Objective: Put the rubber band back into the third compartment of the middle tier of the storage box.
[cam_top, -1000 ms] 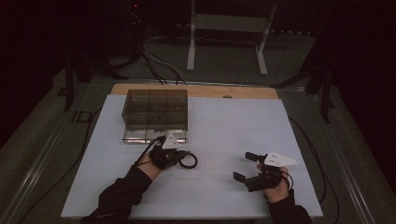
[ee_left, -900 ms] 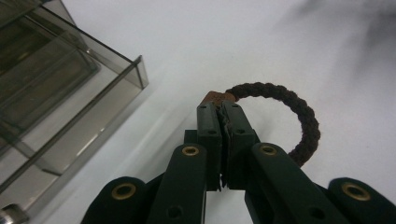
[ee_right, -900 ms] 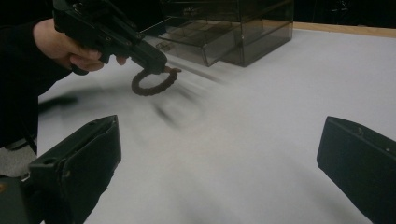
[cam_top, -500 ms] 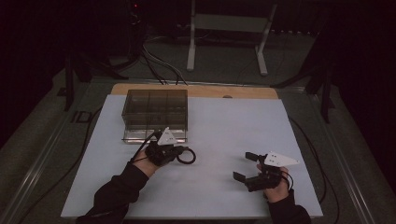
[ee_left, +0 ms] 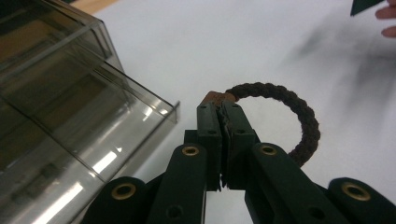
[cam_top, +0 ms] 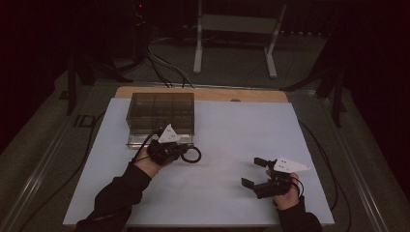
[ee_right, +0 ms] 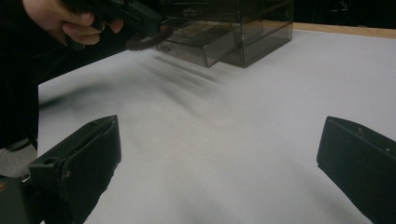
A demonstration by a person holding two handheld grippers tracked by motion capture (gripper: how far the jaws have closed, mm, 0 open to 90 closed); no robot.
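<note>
A dark brown braided hair tie hangs as a ring from my left gripper, whose jaws are shut on its brown joint. In the high view that left gripper hovers just in front of the smoky clear drawer box, with the hair tie dangling at its right. One drawer of the box is pulled out beside the jaws. My right gripper rests low over the white table at the right, jaws wide open with nothing between them. The right gripper view shows the left hand and the hair tie far off.
The white table sheet spreads between the two hands. A wooden table edge runs behind the box. Cables and a metal stand lie on the dark floor beyond.
My left gripper has lifted with the hair tie and come slightly nearer the box front. The right gripper has stayed where it was.
</note>
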